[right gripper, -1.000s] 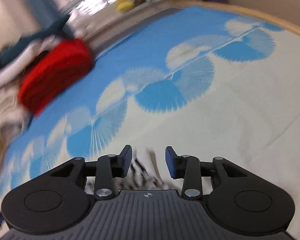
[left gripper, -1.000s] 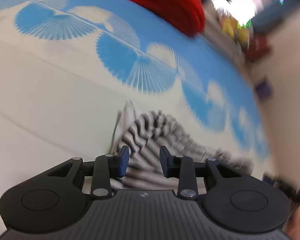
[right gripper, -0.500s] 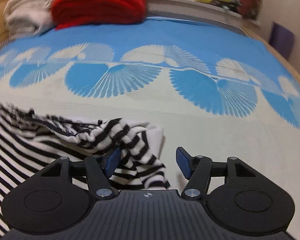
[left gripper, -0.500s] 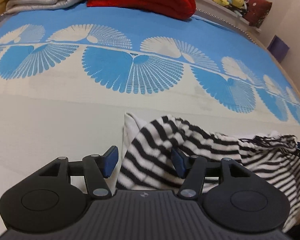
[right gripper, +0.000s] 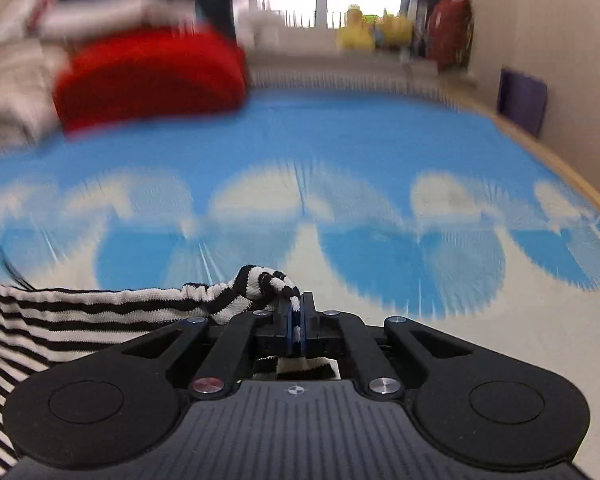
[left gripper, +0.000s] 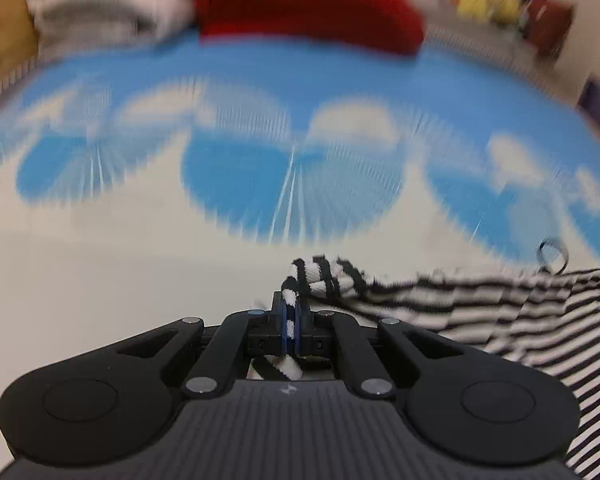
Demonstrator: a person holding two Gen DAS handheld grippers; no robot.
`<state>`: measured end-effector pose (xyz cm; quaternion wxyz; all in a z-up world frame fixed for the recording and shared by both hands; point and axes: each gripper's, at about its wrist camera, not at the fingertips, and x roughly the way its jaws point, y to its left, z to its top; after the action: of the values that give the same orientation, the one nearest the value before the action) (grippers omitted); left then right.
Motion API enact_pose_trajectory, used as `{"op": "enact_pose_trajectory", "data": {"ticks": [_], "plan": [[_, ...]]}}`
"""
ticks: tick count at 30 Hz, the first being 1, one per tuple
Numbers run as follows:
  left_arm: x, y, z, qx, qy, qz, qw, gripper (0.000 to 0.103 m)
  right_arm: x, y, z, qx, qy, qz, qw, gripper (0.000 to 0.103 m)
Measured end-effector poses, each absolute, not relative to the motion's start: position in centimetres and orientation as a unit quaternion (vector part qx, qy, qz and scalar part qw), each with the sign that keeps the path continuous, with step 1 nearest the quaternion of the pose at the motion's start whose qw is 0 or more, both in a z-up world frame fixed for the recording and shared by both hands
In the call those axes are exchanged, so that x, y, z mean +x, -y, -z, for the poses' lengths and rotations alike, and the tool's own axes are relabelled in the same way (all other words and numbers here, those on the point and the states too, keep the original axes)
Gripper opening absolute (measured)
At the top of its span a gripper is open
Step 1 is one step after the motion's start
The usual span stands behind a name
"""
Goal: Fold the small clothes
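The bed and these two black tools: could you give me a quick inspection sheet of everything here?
Surface: bedspread, blue with cream fan pattern.
Job's things: striped garment, black and white, stretched between both tools.
Clutter: red knit and pale folded blankets at the far end.
Grippers: left tool and right tool each shut on a garment corner.
Cables: thin dark loop by the garment, unclear.
Surroundings: bright window, yellow plush toys, purple box; both views blurred.

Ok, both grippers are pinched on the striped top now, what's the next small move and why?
Probably draw the two grippers apart a little to pull the edge taut. The left gripper and right gripper are each shut on a bunched corner of the striped top, and the cloth between them looks slack and wrinkled over the bedspread.
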<state>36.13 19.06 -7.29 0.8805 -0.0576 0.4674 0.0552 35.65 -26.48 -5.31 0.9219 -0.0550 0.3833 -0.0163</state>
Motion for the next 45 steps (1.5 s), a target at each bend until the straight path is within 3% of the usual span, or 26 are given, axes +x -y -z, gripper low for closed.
{"op": "enact_pose_trajectory", "data": {"ticks": [2,5,10,12,15,19,24,32,34,35,36,37,42,45], "plan": [[36.6,-19.4,8.9,-0.078,-0.499,-0.059,0.861,0.007,36.8,25.6,8.4,-0.089,-0.45,0.022,0.888,0.003],[36.4,-20.1,9.4,-0.09,-0.501,-0.06,0.859,0.008,36.7,24.6,8.9,-0.115,-0.441,0.034,0.889,0.007],[34.9,-21.2,6.7,-0.117,-0.481,-0.044,0.868,0.041,35.1,26.6,5.5,-0.038,-0.414,0.045,0.908,0.045],[33.3,-22.1,5.0,-0.141,-0.46,-0.036,0.876,0.061,33.5,28.2,3.2,-0.004,-0.397,0.046,0.917,0.047],[30.4,-23.5,3.5,-0.186,-0.461,-0.003,0.868,0.061,30.7,30.8,0.5,0.045,-0.397,0.036,0.916,0.047],[26.1,-24.3,2.4,-0.173,-0.492,0.023,0.853,0.06,25.8,33.4,-0.5,0.097,-0.431,0.004,0.897,0.05],[21.9,-26.0,4.4,-0.205,-0.531,0.009,0.822,0.058,22.2,34.7,3.3,0.122,-0.516,-0.003,0.848,0.052],[21.5,-25.5,8.2,-0.177,-0.607,0.024,0.775,0.058,21.0,33.5,5.9,0.077,-0.565,-0.013,0.822,0.052],[21.6,-25.2,8.3,-0.175,-0.609,0.034,0.773,0.045,21.0,33.1,6.2,0.066,-0.567,-0.019,0.821,0.051],[21.7,-25.1,8.4,-0.174,-0.609,0.038,0.773,0.024,21.0,33.0,6.3,0.063,-0.569,-0.023,0.82,0.05],[21.7,-25.0,8.4,-0.173,-0.609,0.042,0.773,0.002,20.9,32.9,6.4,0.062,-0.568,-0.031,0.82,0.036],[21.5,-25.1,8.4,-0.174,-0.607,0.049,0.774,0.001,20.9,33.0,6.0,0.068,-0.564,-0.041,0.822,0.01],[19.7,-27.2,4.8,-0.192,-0.507,0.055,0.838,0.0,19.6,36.0,2.2,0.158,-0.475,-0.054,0.864,0.002],[19.1,-28.3,5.4,-0.171,-0.53,0.015,0.83,0.0,18.8,37.9,2.7,0.167,-0.494,-0.033,0.852,0.001]]}}
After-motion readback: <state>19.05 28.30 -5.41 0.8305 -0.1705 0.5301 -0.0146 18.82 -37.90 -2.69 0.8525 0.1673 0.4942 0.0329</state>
